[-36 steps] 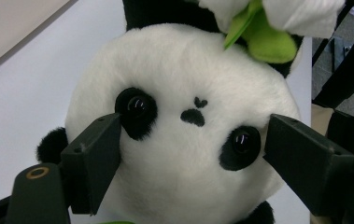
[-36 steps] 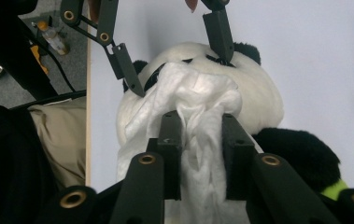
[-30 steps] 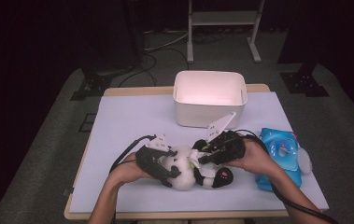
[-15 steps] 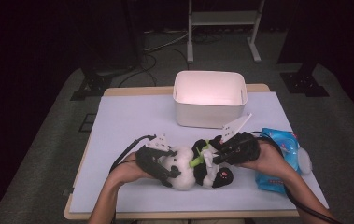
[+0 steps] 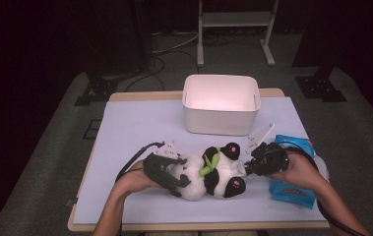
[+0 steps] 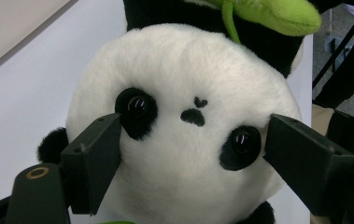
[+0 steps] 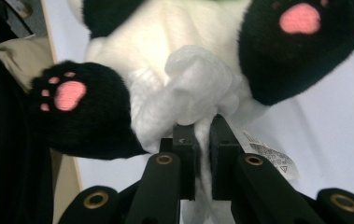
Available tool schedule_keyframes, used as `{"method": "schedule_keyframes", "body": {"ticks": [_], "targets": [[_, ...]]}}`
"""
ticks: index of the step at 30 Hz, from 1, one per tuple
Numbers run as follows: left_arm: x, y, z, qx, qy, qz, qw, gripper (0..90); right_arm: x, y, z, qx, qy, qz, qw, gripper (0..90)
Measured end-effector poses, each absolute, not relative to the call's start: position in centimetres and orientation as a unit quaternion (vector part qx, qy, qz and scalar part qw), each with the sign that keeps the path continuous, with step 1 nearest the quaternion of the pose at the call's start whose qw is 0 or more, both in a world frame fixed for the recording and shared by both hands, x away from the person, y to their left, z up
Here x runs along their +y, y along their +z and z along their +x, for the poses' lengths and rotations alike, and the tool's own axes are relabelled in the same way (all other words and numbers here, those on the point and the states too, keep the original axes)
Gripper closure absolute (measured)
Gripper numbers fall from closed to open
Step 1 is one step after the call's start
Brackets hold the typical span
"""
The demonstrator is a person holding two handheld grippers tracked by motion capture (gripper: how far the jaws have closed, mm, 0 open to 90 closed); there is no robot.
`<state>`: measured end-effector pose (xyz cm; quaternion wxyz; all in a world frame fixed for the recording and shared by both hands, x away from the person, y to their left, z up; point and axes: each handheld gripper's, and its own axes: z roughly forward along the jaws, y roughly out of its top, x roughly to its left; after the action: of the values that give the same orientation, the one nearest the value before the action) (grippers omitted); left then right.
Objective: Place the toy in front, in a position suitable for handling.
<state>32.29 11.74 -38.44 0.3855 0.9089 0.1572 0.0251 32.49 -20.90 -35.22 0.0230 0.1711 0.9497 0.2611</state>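
A panda plush (image 5: pixel 208 174) lies on its back on the table, head to the left, with a green leaf on its chest. My left gripper (image 5: pixel 181 179) holds its head; in the left gripper view the two jaws press on both sides of the panda's face (image 6: pixel 188 140). My right gripper (image 5: pixel 250 164) is at the panda's feet end. In the right gripper view it (image 7: pixel 203 128) is shut on a crumpled white wipe (image 7: pixel 198 88), held against the white fur between the two black legs (image 7: pixel 300 42).
A white open bin (image 5: pixel 221 123) stands behind the panda at the table's middle back. A blue pack of wipes (image 5: pixel 292 189) lies under my right hand near the right edge. The lilac table cover (image 5: pixel 139 128) is bare on the left.
My right gripper has moved right, from above the panda's belly to its feet end. The left gripper and the panda's head have stayed put.
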Motion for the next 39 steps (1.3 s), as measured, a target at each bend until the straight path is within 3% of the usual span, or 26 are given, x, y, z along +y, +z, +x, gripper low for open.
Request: {"method": "schedule_keyframes", "body": {"ticks": [15, 29, 39], "targets": [[11.7, -38.5, 32.3, 0.159, 0.024, 0.908, 0.387, 19.0, -19.0, -34.3, 33.8, 0.936, 0.310, 0.163, 0.020, 83.2], [11.7, -38.5, 32.3, 0.158, 0.025, 0.909, 0.385, 19.0, -14.7, -33.4, 35.5, 0.940, 0.310, 0.140, 0.013, 82.9], [11.9, -38.2, 32.3, 0.159, 0.019, 0.906, 0.391, 16.6, -15.6, -34.2, 35.0, 0.939, 0.315, 0.138, 0.005, 83.2]]}}
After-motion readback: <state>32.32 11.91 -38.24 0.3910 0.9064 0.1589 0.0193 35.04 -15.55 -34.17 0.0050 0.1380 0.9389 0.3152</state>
